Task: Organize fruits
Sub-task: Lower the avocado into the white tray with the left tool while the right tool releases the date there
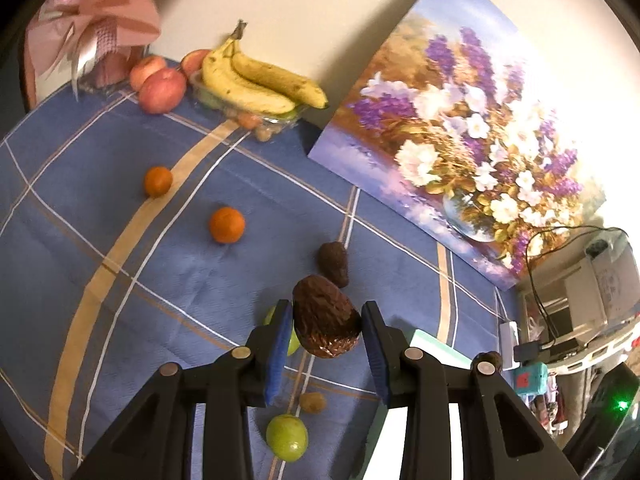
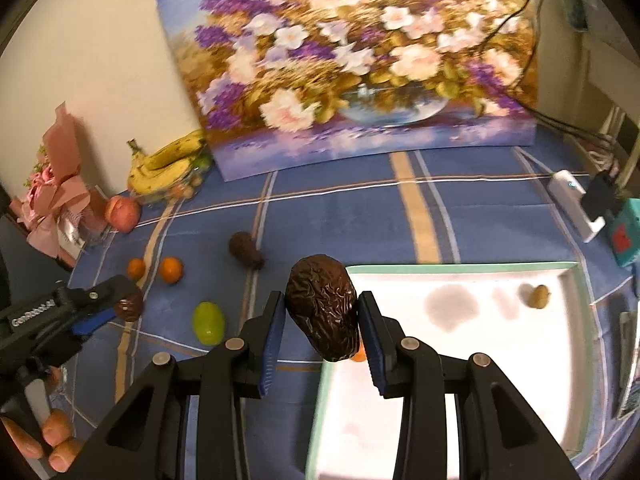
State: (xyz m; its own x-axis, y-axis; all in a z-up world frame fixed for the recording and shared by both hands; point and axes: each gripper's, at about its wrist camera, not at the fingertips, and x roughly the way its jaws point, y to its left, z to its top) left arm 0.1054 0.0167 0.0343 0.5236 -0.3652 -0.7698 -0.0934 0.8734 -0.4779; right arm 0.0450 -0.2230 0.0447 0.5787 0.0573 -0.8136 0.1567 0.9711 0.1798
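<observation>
I have each hand-held gripper, left (image 1: 326, 330) and right (image 2: 322, 316), clamped on what looks like a wrinkled brown date (image 1: 325, 316) above the checked blue worktop (image 1: 120, 264).

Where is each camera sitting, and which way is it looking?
Left wrist: sits on the left gripper, looking down its fingers at a held brown date over the blue tablecloth.
Right wrist: sits on the right gripper, holding another date at the white tray; a hand shows.
Shared: flower painting, bananas, a third date lying on the cloth.
</observation>
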